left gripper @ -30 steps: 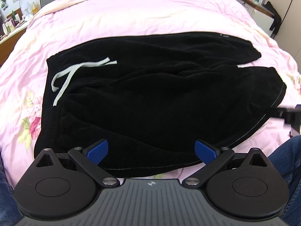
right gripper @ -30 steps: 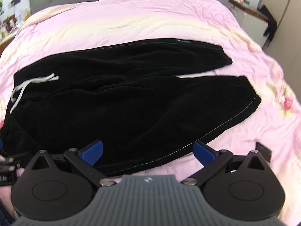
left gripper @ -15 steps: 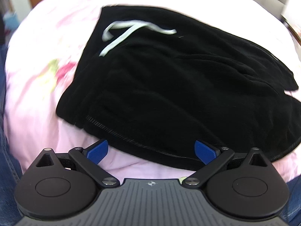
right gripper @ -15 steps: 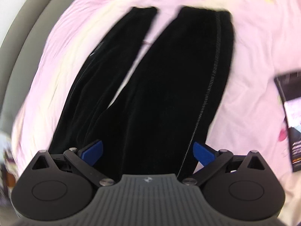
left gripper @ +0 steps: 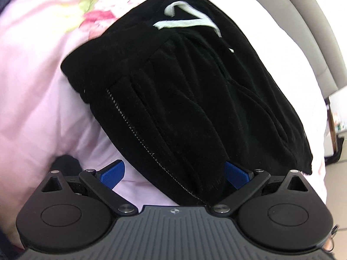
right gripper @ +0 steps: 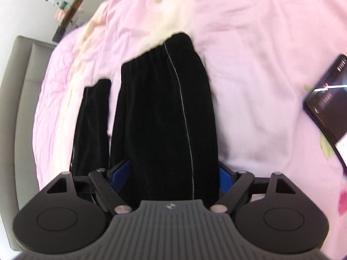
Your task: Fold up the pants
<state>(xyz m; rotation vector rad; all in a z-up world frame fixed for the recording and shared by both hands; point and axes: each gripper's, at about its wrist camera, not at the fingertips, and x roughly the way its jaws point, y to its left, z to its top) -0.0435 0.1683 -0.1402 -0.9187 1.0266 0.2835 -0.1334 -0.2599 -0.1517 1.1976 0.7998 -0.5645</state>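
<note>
Black pants [left gripper: 195, 99] with a white drawstring [left gripper: 188, 21] lie spread on a pink bedspread [left gripper: 43, 86]. In the left wrist view my left gripper [left gripper: 173, 173] is open, low over the waist end, with the pants' seamed side edge lying between its blue fingers [left gripper: 112, 172]. In the right wrist view my right gripper [right gripper: 173, 173] is open, with the near pant leg [right gripper: 164, 117] running between its blue fingers [right gripper: 121, 171] toward the cuff. The second leg [right gripper: 91, 125] lies to its left.
A dark phone or tablet [right gripper: 325, 99] lies on the bedspread [right gripper: 249, 65] at the right. A grey headboard [right gripper: 19, 108] stands at the left, with a nightstand and bottle [right gripper: 58, 6] beyond. The headboard also shows in the left wrist view [left gripper: 308, 32].
Both grippers have dropped low and turned outward: the left toward the waist end, the right along the near leg. Fabric now lies between the fingers of each. Both stay open.
</note>
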